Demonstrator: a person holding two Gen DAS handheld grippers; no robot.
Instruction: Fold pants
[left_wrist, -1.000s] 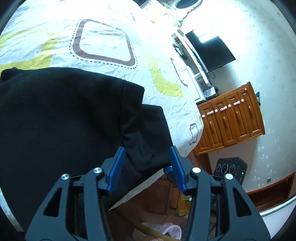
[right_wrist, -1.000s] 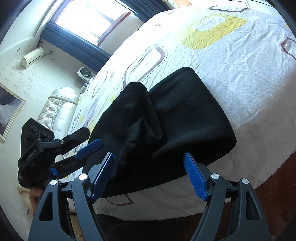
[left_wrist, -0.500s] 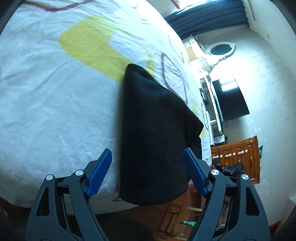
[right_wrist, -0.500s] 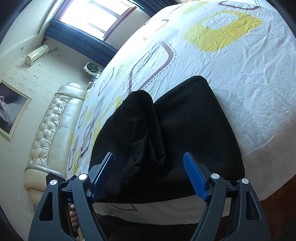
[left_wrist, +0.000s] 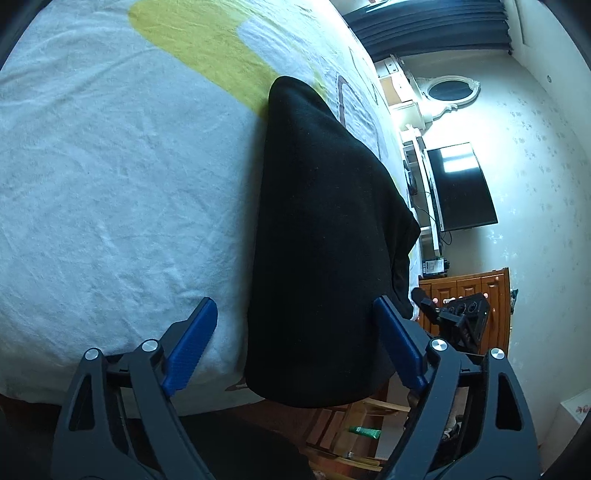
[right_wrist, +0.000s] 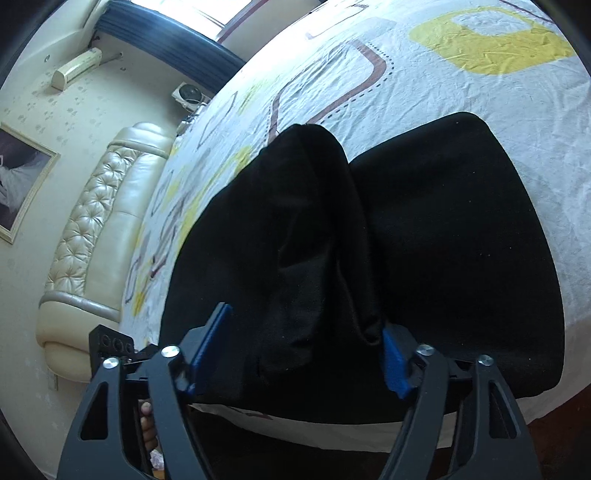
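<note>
The black pants (left_wrist: 325, 236) lie folded on the patterned bed sheet (left_wrist: 110, 184), near the bed's edge, with one end hanging over it. My left gripper (left_wrist: 295, 343) is open, its blue fingers either side of the pants' near end, not gripping. In the right wrist view the pants (right_wrist: 443, 240) show a bunched ridge of cloth down the middle. My right gripper (right_wrist: 306, 350) is open around the near end of that ridge, close to the cloth. The other gripper (left_wrist: 461, 317) shows at the right of the left wrist view.
A padded cream headboard (right_wrist: 92, 229) stands at the left in the right wrist view. A black TV (left_wrist: 458, 184), a wooden cabinet (left_wrist: 476, 295) and a white shelf unit stand beyond the bed. Clutter lies on the wooden floor below the bed edge.
My left gripper swung from the pants' folded corner to the other end and opened wider. My right gripper moved closer, so its fingers now straddle the bunched ridge.
</note>
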